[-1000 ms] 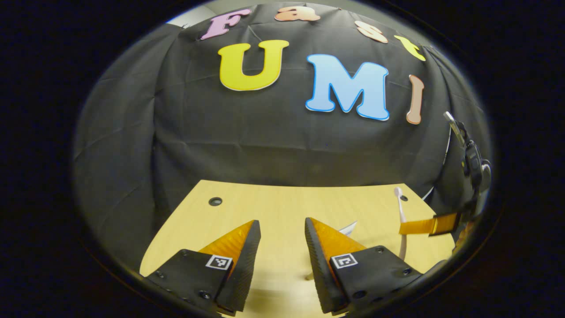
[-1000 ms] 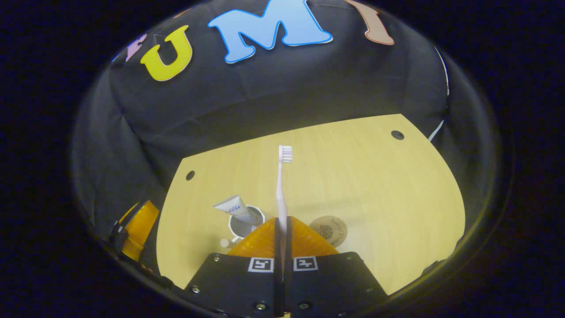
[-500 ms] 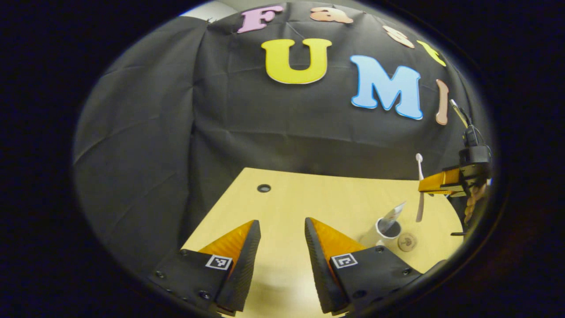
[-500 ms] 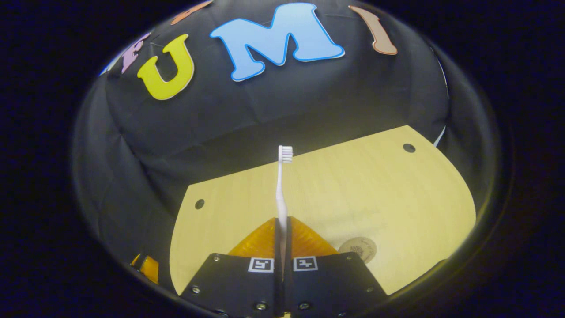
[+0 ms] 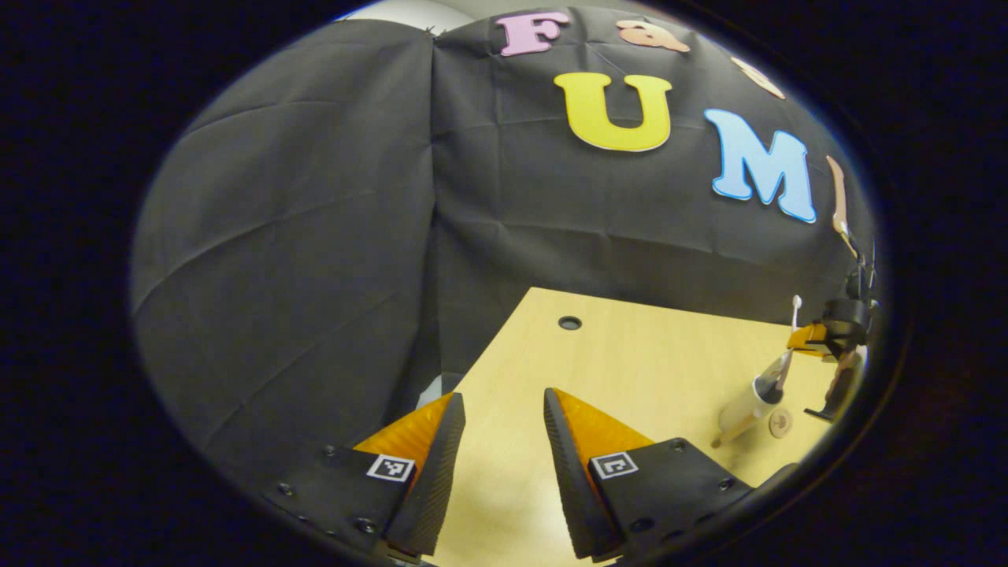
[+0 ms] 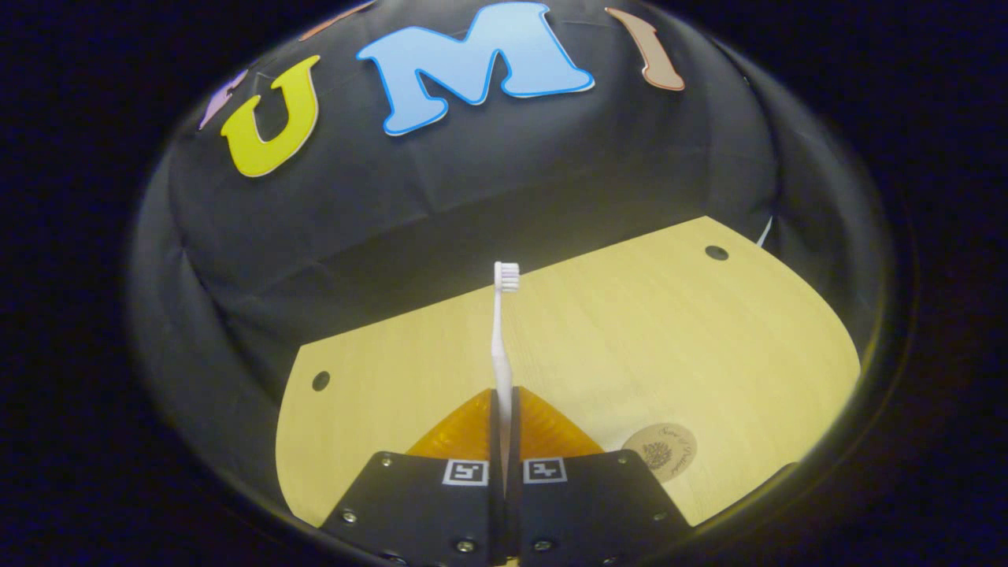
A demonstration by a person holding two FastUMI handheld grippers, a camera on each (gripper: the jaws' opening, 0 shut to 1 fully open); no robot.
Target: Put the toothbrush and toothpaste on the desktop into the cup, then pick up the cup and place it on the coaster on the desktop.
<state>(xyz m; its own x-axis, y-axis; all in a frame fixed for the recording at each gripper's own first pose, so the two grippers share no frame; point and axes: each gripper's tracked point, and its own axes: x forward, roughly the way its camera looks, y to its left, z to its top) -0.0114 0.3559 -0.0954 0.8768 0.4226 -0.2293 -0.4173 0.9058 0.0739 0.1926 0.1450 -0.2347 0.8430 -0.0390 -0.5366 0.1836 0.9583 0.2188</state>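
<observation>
While bristles point up, ridged hand-held gripper pinches slim toothbrush.

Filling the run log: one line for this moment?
right gripper shut on toothbrush | left gripper open | toothpaste in cup | coaster bare

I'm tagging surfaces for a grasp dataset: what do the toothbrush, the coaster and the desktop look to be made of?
Toothbrush: looks like smooth, pale plastic, slim moulded handle with white bristles.
Coaster: probably cork or wood, a matte tan disc with a dark printed motif.
Desktop: light wood grain, likely laminate or veneer, given its even streaks and slight sheen.
</observation>
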